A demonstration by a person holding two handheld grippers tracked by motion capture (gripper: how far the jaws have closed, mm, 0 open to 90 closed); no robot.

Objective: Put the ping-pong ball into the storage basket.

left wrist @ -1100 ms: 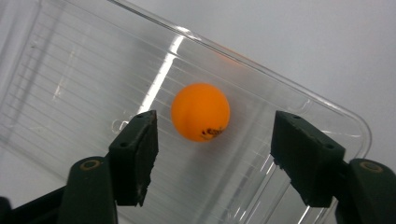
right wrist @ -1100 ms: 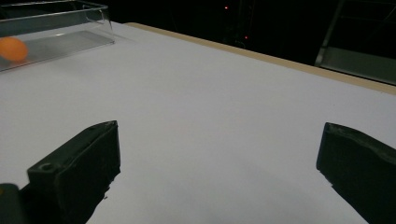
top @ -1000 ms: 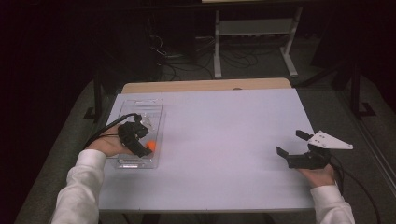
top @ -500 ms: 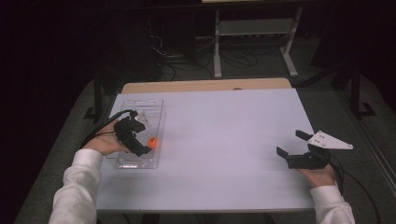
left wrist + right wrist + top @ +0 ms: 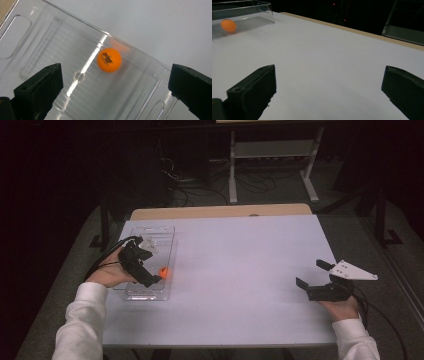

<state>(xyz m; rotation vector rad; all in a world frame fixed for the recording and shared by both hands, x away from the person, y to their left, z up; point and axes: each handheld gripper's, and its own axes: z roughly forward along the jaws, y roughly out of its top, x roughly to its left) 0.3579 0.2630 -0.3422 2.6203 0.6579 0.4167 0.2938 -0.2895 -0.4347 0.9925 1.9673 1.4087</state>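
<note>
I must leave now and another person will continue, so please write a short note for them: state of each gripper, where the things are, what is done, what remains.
Left gripper: open, holding nothing, over the clear plastic tray at the table's left side, fingers apart and aimed down at the ball.
Right gripper: open, holding nothing, low over the white table at its right side, away from the tray.
Orange ball: inside the tray, close to its long wall nearer the table's middle, free of both grippers.
Done: the ball lies in the tray.
Left: probably grasping the ball with the left gripper; the fingers are not around it yet.
</note>
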